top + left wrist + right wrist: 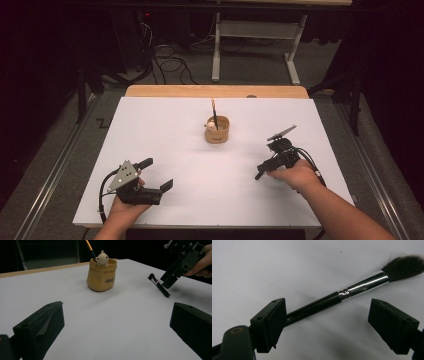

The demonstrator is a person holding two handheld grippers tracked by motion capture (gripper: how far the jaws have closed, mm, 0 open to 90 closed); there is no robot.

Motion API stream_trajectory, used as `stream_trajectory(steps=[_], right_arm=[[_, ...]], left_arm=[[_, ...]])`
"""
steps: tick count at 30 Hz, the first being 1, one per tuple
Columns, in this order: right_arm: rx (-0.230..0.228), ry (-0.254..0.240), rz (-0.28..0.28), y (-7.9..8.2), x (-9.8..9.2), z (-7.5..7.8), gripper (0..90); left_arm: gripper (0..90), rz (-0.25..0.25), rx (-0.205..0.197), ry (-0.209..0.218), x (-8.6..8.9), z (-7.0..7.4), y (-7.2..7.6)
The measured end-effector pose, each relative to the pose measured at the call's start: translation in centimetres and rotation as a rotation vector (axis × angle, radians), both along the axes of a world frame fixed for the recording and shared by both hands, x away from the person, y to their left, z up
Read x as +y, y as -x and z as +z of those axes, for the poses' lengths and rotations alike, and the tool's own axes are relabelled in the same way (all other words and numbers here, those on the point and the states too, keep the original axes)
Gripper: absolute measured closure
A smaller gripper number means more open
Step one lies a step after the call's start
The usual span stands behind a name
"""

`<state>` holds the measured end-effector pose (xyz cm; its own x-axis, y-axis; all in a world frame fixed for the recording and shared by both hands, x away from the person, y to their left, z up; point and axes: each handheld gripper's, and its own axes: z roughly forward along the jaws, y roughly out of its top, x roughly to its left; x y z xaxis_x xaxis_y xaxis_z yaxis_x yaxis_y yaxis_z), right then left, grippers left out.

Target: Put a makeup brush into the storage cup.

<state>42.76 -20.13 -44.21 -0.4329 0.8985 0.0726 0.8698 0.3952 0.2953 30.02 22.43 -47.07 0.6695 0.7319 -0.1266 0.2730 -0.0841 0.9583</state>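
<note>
Right gripper view: open right hand-held gripper (327,325) straddles black brush (342,295).

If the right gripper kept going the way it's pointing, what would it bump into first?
Probably the black brush lying on the white table. The right gripper hangs just above it with jaws open; its handle runs past one jaw, so that jaw might hit it first.
</note>
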Motion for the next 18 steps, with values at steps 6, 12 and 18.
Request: stream_trajectory(steps=[6, 12, 18], right_arm=[[0.01, -0.011, -0.015, -0.14, 0.24, -0.29, 17.8], [0.023, -0.006, -0.031, -0.26, 0.38, -0.61, 19.5], [0.027, -0.007, -0.033, -0.21, 0.49, -0.65, 27.0]], left_arm=[[0.4, -0.001, 0.0, -0.001, -0.01, -0.02, -0.03], [0.4, -0.001, 0.0, -0.004, 0.01, 0.0, -0.03], [0.4, -0.002, 0.001, -0.007, -0.01, 0.02, -0.01]])
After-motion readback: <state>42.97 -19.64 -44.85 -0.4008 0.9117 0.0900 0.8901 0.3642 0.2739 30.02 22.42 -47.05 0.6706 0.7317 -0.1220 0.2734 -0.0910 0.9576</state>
